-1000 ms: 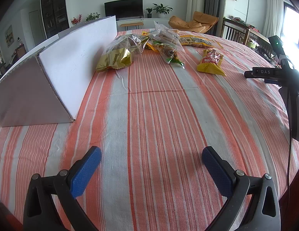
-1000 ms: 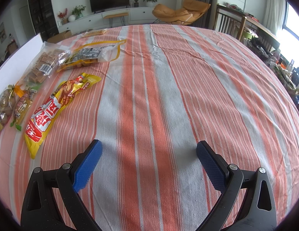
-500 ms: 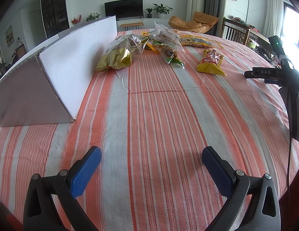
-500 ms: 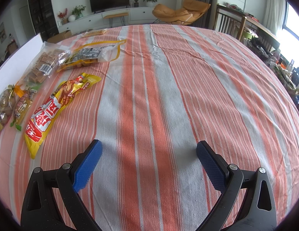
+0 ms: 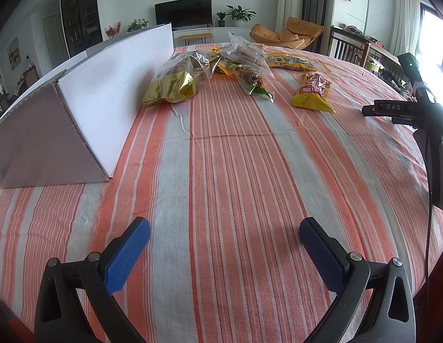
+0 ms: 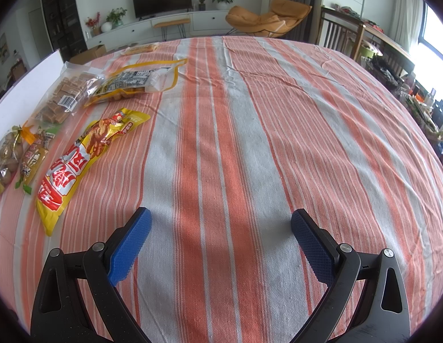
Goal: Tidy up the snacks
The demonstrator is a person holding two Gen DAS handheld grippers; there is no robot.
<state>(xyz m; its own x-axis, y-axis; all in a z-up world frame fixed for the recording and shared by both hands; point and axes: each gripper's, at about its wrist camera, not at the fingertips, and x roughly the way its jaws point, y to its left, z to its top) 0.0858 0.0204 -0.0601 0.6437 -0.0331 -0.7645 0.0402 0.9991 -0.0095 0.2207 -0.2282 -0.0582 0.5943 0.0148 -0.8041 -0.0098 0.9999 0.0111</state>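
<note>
Several snack bags lie on the striped tablecloth. In the left wrist view a gold bag (image 5: 172, 85) lies beside the white cardboard box (image 5: 87, 105), with a green-ended bag (image 5: 251, 78), a clear bag (image 5: 244, 54) and a yellow-red bag (image 5: 314, 93) further right. My left gripper (image 5: 224, 231) is open and empty, well short of them. In the right wrist view the yellow-red bag (image 6: 78, 160) lies to the left, with a clear bag of brown pieces (image 6: 67, 97) and a yellow-edged bag (image 6: 135, 81) beyond. My right gripper (image 6: 220, 223) is open and empty over bare cloth.
The white box has its long wall along the table's left side. The other gripper's black body (image 5: 430, 125) shows at the right edge of the left wrist view. A small packet (image 6: 141, 49) lies at the far table edge. Chairs and a side table (image 6: 364, 37) stand beyond.
</note>
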